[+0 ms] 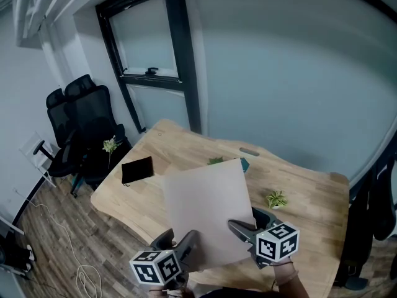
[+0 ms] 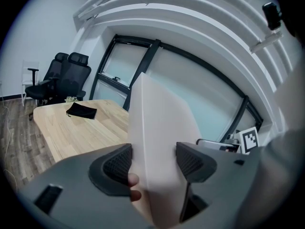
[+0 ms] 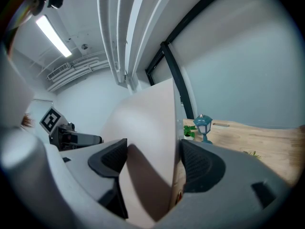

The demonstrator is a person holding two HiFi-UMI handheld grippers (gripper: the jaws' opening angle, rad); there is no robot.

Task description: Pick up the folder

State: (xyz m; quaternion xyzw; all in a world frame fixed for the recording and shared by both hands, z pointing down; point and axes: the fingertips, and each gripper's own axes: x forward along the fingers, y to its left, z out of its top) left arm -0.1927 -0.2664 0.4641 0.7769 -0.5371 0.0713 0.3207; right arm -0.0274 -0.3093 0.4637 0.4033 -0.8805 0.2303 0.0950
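Observation:
A pale pinkish folder [image 1: 208, 210] hangs tilted in the air above the wooden table [image 1: 310, 188], held by its near edge. My left gripper [image 1: 180, 241] is shut on its lower left part and my right gripper [image 1: 251, 223] on its lower right corner. In the left gripper view the folder [image 2: 162, 123] rises between the ribbed pads of the left gripper [image 2: 152, 161], and a person's fingertip [image 2: 134, 180] shows beside the left pad. Seen in the right gripper view, the folder [image 3: 147, 123] bows between the pads of the right gripper [image 3: 152, 159].
A black pouch [image 1: 137, 169] lies on the table's left part. A small green plant [image 1: 276, 198] stands at the right, and a teal lantern [image 3: 203, 126] behind the folder. Black office chairs [image 1: 80, 123] stand off the table's left end, below a dark-framed window [image 1: 149, 36].

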